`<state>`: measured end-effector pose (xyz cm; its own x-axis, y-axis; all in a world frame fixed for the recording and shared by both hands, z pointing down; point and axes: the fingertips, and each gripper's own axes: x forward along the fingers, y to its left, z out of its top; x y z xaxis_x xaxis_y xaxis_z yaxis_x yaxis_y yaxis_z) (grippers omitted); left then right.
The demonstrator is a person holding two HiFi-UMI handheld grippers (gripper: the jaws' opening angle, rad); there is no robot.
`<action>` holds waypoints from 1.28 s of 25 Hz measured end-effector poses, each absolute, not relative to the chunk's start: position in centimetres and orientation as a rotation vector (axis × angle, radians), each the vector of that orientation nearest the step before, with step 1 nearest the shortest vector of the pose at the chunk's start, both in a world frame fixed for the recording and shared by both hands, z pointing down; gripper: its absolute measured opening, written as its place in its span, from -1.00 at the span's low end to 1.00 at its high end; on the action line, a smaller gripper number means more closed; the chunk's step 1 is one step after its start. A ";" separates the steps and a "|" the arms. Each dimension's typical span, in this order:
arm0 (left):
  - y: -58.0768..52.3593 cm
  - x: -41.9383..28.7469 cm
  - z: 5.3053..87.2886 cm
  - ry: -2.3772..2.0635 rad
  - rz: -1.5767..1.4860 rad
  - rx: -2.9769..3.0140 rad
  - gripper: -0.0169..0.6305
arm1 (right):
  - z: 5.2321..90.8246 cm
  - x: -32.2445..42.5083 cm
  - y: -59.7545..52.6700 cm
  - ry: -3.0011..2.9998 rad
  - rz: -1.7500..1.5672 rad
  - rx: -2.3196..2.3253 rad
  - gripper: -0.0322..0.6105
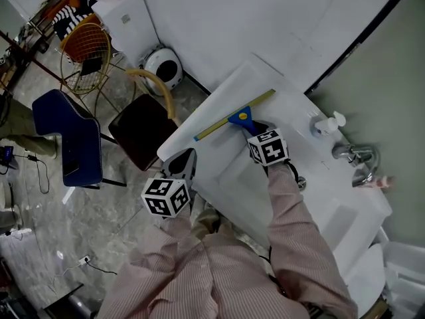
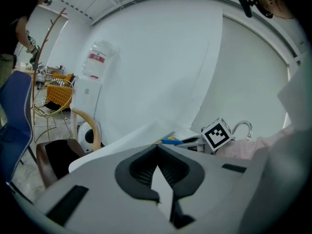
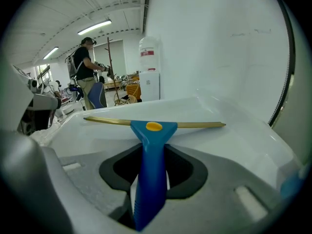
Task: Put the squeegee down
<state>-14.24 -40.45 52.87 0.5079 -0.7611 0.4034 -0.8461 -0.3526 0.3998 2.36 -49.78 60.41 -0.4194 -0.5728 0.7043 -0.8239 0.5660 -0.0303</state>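
We clamp the squeegee [image 3: 154,126], seemingly light and rigid, by its blue handle in the right gripper's [image 3: 153,152] fingers [image 3: 184,172]; the left gripper's [image 2: 157,147] fingers meet, empty.

One squeegee [image 1: 240,116], two tongs [image 2: 157,152] [image 3: 152,150], one tap [image 1: 354,154], one soap bottle [image 1: 326,124], one basin [image 1: 265,85].

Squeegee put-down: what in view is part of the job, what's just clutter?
In the job: squeegee, blue handle gripped in the right tool; white sink counter below it.
Just lying about: soap dispenser, tap, brown chair, blue chair, water dispenser; left tool, empty.
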 end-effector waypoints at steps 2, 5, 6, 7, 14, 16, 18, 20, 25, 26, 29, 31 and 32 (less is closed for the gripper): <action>-40.4 -14.5 52.9 -1.319 0.197 2.183 -0.95 | 60.6 2.2 -49.8 -2.141 0.496 1.109 -0.48; -40.4 -14.6 52.9 -1.328 0.196 2.177 -0.95 | 61.0 2.0 -49.9 -2.118 0.482 1.101 -0.48; -40.4 -14.6 52.9 -1.327 0.196 2.177 -0.95 | 61.2 2.1 -50.0 -2.108 0.475 1.099 -0.48; -40.4 -14.5 52.9 -1.327 0.197 2.177 -0.95 | 61.3 2.2 -50.0 -2.100 0.470 1.098 -0.48; -40.1 -14.6 52.9 -1.342 0.193 2.169 -0.95 | 61.9 2.3 -50.0 -2.068 0.434 1.089 -0.48; -40.1 -14.7 52.8 -1.347 0.189 2.165 -0.95 | 61.9 2.2 -50.0 -2.068 0.428 1.091 -0.48; -40.0 -14.8 52.8 -1.352 0.186 2.162 -0.95 | 61.9 2.2 -50.0 -2.066 0.414 1.091 -0.48; -39.9 -14.9 52.8 -1.354 0.182 2.162 -0.95 | 61.9 2.2 -50.0 -2.064 0.402 1.086 -0.48; -39.7 -15.1 52.5 -1.360 0.175 2.162 -0.95 | 61.4 1.7 -49.9 -2.075 0.380 1.088 -0.44; -39.7 -15.1 52.5 -1.360 0.174 2.163 -0.95 | 61.4 1.8 -49.8 -2.072 0.386 1.096 -0.43; -39.5 -15.1 52.2 -1.359 0.169 2.169 -0.95 | 61.2 2.1 -49.7 -2.074 0.387 1.109 -0.41; -39.4 -15.0 51.9 -1.358 0.168 2.176 -0.95 | 60.7 1.9 -49.8 -2.096 0.375 1.114 -0.40; -39.4 -15.0 51.8 -1.357 0.167 2.180 -0.95 | 60.3 1.8 -49.7 -2.107 0.368 1.117 -0.40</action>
